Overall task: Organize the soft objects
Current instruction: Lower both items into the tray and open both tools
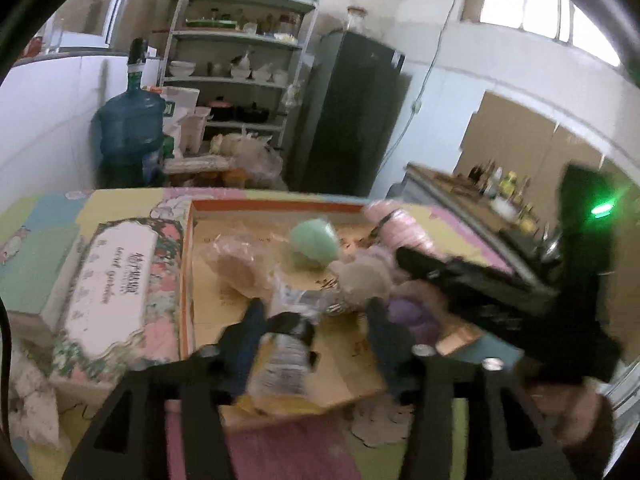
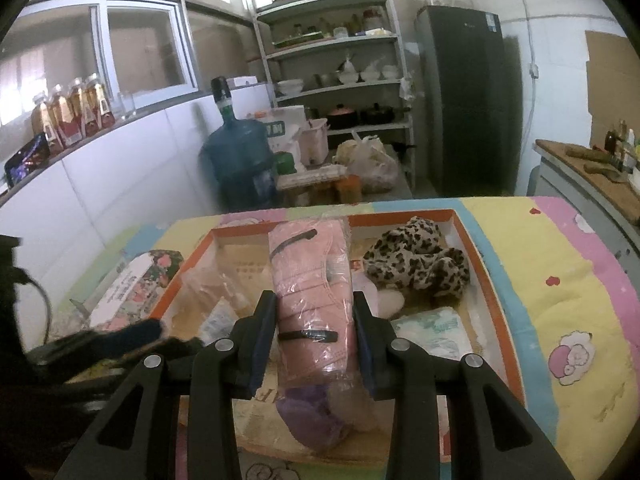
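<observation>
An orange-rimmed shallow box (image 2: pixel 494 280) (image 1: pixel 188 264) on the colourful mat holds the soft things. My right gripper (image 2: pixel 316 320) is shut on a pink pack of face masks in clear wrap (image 2: pixel 312 280), held over the box. A leopard-print plush (image 2: pixel 420 260), a white tissue pack (image 2: pixel 430 326) and a purple soft item (image 2: pixel 310 416) lie in the box. My left gripper (image 1: pixel 316 328) is open above a clear plastic packet (image 1: pixel 286 354). A green soft piece (image 1: pixel 314 242), a beige pompom (image 1: pixel 366 278) and a bagged pink item (image 1: pixel 236 260) lie ahead of it.
A floral tissue box (image 1: pixel 112 284) stands left of the orange box. Beyond the table are a blue water jug (image 2: pixel 238 164), a shelf of dishes (image 2: pixel 340 76), a dark fridge (image 2: pixel 468 96) and a counter with bottles (image 2: pixel 600 168).
</observation>
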A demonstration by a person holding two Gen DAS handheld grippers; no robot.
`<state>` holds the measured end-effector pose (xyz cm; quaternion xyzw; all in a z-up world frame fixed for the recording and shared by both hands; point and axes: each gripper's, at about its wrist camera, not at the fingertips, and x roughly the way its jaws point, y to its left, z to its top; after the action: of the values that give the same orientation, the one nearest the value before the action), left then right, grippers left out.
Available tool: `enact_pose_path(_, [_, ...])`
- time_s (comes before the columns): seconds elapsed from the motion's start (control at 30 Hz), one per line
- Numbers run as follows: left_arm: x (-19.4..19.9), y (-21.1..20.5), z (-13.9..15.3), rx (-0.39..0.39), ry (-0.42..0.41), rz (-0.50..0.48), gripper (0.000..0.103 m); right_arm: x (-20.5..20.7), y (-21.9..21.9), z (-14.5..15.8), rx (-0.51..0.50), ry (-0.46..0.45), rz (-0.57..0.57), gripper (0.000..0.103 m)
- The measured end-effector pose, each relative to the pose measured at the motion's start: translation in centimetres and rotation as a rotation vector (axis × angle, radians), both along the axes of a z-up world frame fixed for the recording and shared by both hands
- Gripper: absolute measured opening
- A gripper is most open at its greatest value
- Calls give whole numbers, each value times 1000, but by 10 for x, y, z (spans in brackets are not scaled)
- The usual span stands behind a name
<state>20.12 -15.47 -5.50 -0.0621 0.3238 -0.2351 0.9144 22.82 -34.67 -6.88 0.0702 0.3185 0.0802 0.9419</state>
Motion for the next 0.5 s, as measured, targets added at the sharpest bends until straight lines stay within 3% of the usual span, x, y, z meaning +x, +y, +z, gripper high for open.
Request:
enact_pose_path(0.07, [-9, 6, 6, -18, -28, -3, 80, 3, 4, -3, -9, 7, 6, 38])
enact_pose_path(0.13, [-18, 12, 12, -16, -68, 17, 86, 5, 7, -5, -24, 12, 12, 39])
enact_pose_path(0.37, [-36, 33, 21, -6, -113, 46, 86, 9, 15, -12, -63, 14, 7, 44])
enact_pose_path(0.5, [-42, 47, 22, 10, -130, 77, 86, 6, 18, -12, -73, 3, 13, 61])
